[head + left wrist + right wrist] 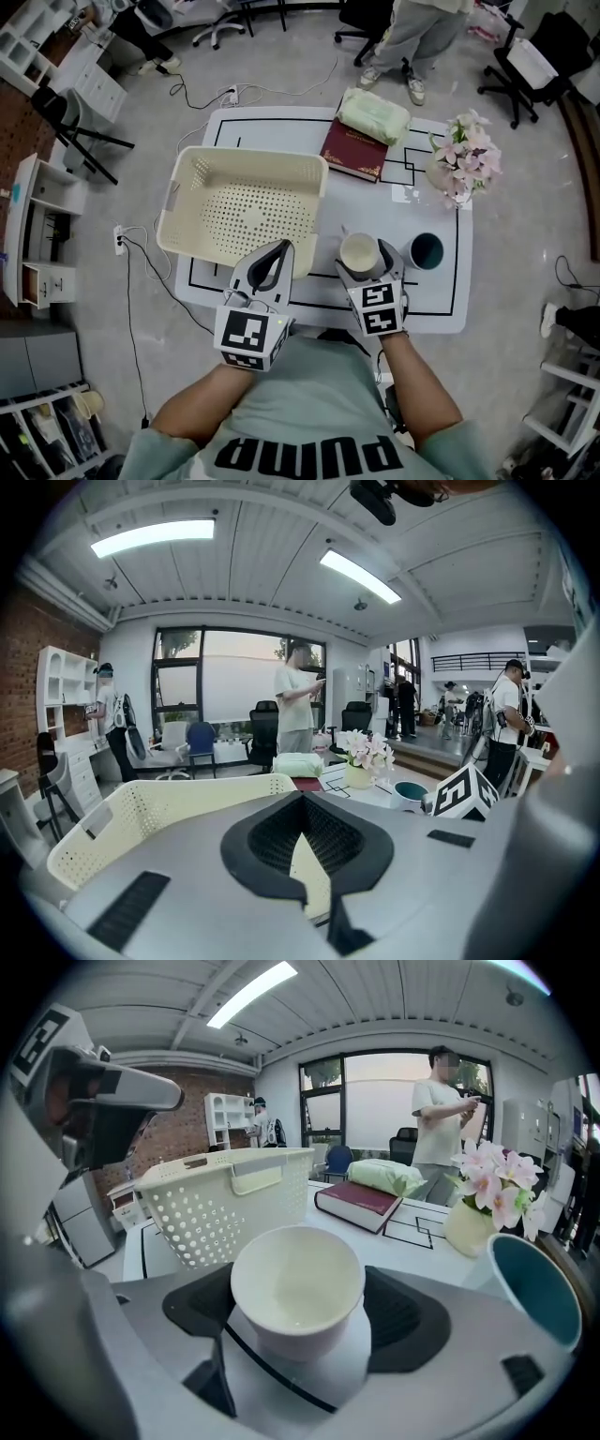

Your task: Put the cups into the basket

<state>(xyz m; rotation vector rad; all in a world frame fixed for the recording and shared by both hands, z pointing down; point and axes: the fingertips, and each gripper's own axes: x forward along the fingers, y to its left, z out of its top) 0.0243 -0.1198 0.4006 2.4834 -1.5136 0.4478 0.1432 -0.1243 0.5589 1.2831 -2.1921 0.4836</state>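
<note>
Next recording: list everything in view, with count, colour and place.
table: one, white with black lines.
basket: one, cream, empty, table's left.
cream cup: one, near edge, right of basket.
teal-lined cup: one, right of the cream cup.
book: one, dark red, far side.
folded cloth: one, pale green, by the book.
flower vase: one, pink blooms, far right.
standing person: one, beyond the table.
left gripper: jaws shut, empty, at basket's near rim.
right gripper: jaws open around the cream cup.
</note>
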